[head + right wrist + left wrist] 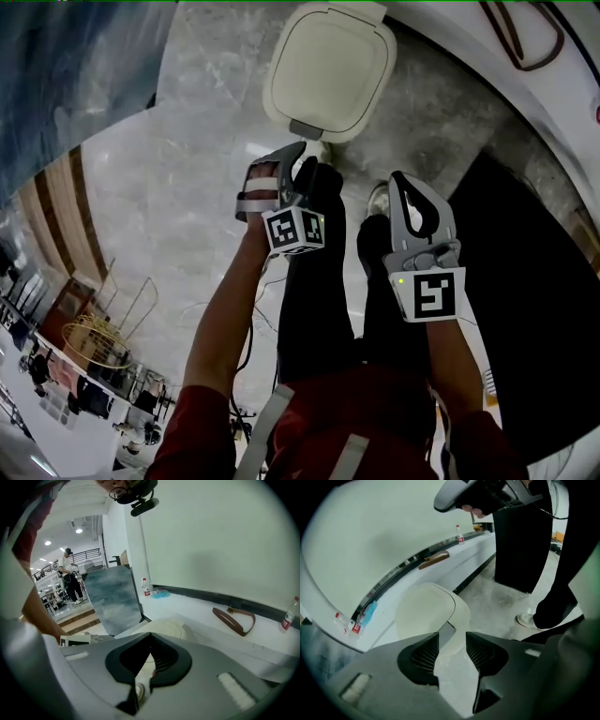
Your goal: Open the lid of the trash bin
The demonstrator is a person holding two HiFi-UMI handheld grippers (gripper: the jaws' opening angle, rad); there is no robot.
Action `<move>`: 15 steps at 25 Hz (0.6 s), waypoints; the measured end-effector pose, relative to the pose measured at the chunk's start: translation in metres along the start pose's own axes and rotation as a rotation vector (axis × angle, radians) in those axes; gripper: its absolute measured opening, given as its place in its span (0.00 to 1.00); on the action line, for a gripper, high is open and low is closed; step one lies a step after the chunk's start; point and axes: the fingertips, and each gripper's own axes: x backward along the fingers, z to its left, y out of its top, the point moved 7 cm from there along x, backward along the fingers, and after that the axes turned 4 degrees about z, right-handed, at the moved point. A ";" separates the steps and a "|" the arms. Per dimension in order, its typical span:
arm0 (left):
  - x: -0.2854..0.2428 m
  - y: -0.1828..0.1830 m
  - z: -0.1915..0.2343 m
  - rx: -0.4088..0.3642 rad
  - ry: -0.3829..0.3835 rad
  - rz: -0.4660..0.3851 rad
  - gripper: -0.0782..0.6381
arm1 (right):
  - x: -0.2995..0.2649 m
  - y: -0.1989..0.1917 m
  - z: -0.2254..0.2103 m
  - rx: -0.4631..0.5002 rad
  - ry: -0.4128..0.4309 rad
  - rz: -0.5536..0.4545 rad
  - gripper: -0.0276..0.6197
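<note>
We reach for the shut trash bin (461, 615)
Left tongs (452, 644) released, aimed at its lid (328, 70) (right tongs (149, 639) clenched, empty); next we should lift its near edge.

Cream bin lid over a grey marbled floor

The bin lid (328, 70) is cream with a grey tab; the floor (187, 187) is pale grey, veined like marble. The left gripper (300, 155) and right gripper (401, 183) are grey with black-and-white square markers. The trousers (314, 309) are black, the sleeves (202, 436) dark red, and the strap (234, 618) brown.
</note>
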 end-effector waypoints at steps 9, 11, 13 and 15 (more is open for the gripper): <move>-0.029 -0.007 -0.008 -0.315 -0.023 0.123 0.41 | -0.009 -0.008 0.004 -0.012 0.000 0.012 0.04; -0.030 -0.010 -0.010 -0.361 -0.022 0.130 0.41 | -0.009 -0.008 0.004 -0.011 -0.002 0.012 0.04; -0.031 -0.012 -0.009 -0.389 -0.014 0.128 0.41 | -0.010 -0.009 0.004 -0.013 -0.004 0.012 0.04; -0.031 -0.012 -0.009 -0.406 -0.002 0.124 0.41 | -0.011 -0.010 0.004 -0.010 -0.005 0.016 0.04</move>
